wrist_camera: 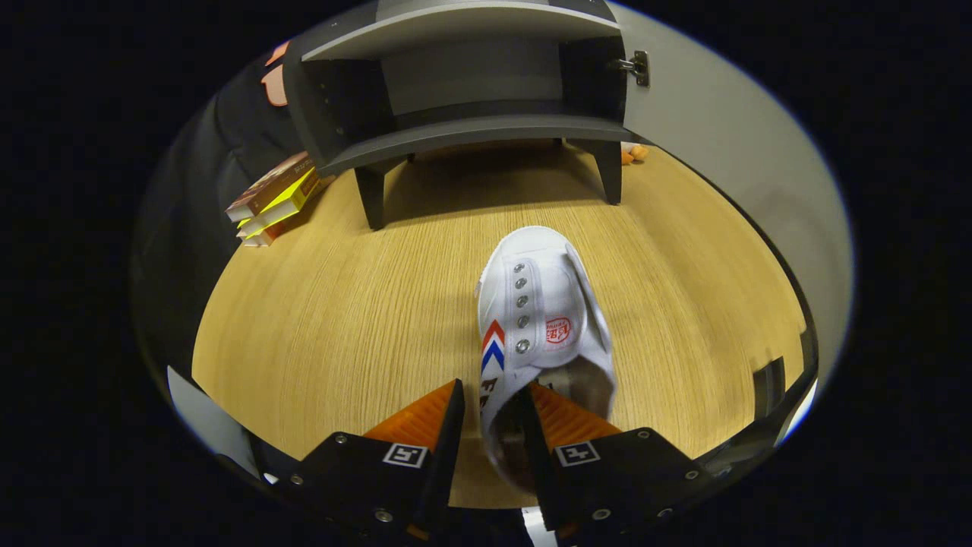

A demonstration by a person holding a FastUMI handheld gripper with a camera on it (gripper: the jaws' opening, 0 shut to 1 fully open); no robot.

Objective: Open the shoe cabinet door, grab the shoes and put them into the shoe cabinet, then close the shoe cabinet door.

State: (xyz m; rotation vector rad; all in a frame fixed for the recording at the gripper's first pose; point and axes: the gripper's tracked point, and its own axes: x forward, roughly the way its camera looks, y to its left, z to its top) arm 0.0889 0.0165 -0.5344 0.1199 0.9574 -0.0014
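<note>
As claw (pixel 493 395) pinches canvas shoe (pixel 541 319).

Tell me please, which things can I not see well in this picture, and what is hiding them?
- Shoe: its heel end is hidden behind the gripper fingers, which close on its side wall.
- Shoe cabinet: the top is cut off; the inside is dark at both sides.
- Cabinet door: swung open, its far edge is cut off.
- Books: titles too small.
- Orange bits behind a cabinet leg: too small to name.
</note>
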